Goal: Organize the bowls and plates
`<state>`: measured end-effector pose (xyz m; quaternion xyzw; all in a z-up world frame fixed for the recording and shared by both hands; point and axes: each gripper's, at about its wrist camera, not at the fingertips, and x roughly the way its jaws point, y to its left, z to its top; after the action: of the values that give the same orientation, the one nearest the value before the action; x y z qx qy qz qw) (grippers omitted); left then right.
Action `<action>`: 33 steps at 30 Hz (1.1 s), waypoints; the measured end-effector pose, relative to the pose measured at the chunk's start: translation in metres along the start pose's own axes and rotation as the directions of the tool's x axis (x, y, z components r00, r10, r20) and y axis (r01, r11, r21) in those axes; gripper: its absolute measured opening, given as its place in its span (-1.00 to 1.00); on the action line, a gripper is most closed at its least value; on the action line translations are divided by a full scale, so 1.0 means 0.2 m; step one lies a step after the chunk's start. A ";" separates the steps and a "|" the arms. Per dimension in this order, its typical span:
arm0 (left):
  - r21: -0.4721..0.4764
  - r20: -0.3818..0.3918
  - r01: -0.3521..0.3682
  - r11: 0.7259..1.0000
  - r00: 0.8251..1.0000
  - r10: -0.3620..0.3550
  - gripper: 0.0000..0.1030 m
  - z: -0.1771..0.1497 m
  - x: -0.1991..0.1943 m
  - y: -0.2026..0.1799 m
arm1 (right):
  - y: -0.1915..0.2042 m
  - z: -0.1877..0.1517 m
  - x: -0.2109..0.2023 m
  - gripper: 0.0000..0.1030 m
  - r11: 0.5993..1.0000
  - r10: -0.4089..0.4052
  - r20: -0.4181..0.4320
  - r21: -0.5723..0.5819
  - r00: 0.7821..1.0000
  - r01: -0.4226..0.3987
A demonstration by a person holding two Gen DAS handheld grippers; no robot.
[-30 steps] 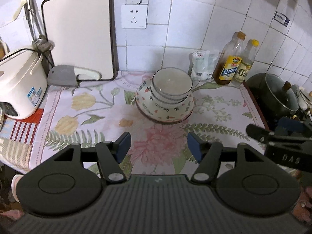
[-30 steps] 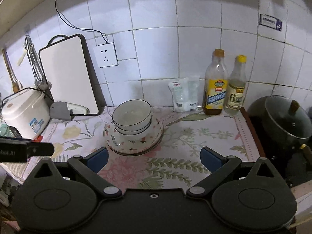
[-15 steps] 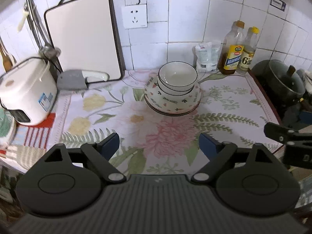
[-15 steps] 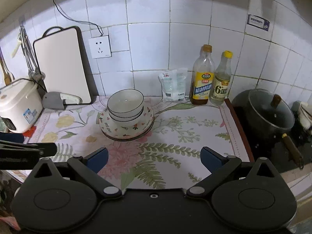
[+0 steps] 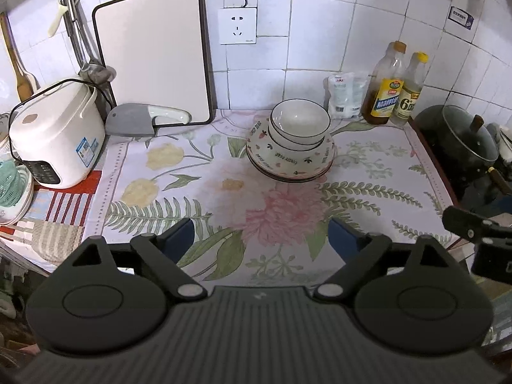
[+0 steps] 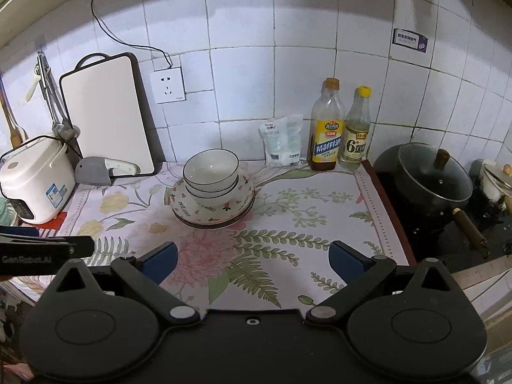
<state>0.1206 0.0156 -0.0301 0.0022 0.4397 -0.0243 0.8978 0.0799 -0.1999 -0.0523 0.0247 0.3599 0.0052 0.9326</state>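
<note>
White bowls with dark rims (image 5: 299,124) sit nested on a stack of patterned plates (image 5: 289,163) in the middle back of the floral cloth; the bowls (image 6: 211,172) and plates (image 6: 212,212) also show in the right wrist view. My left gripper (image 5: 260,240) is open and empty, well in front of the stack over the cloth's near edge. My right gripper (image 6: 252,260) is open and empty, also well in front of the stack. Each gripper shows at the edge of the other's view.
A white rice cooker (image 5: 54,134), cutting board (image 5: 153,54) and cleaver (image 5: 140,123) stand at the left. Two bottles (image 5: 396,86) and a plastic bag (image 5: 347,96) stand at the back right. A lidded black pot (image 5: 457,137) sits on the stove at right.
Both grippers have drawn back from the stack, so the bowls and plates look smaller and farther. The left gripper's fingers have spread wider. The stack has not moved.
</note>
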 end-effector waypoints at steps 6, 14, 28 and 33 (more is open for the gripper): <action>0.015 0.018 -0.030 0.999 0.999 0.030 0.86 0.00 -0.02 0.00 | 0.01 0.00 0.02 0.98 1.000 -0.002 -0.005 0.002 1.000 0.003; 0.015 -0.006 -0.065 0.998 0.998 0.065 0.86 -0.02 0.01 0.02 | 0.03 0.01 0.03 0.98 1.000 -0.013 -0.003 -0.004 1.000 0.013; 0.051 0.067 -0.057 0.997 0.996 0.054 0.86 -0.05 -0.03 0.04 | 0.05 -0.02 0.01 0.98 0.999 -0.044 0.043 -0.017 0.998 0.045; 0.024 0.067 -0.042 0.999 0.997 0.040 0.86 -0.06 -0.05 0.05 | 0.05 -0.02 0.00 0.98 0.999 -0.048 0.045 -0.015 0.998 0.048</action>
<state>0.1066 0.0263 -0.0297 0.0221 0.4090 -0.0114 0.9122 0.0781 -0.1893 -0.0550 0.0085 0.3393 -0.0147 0.9405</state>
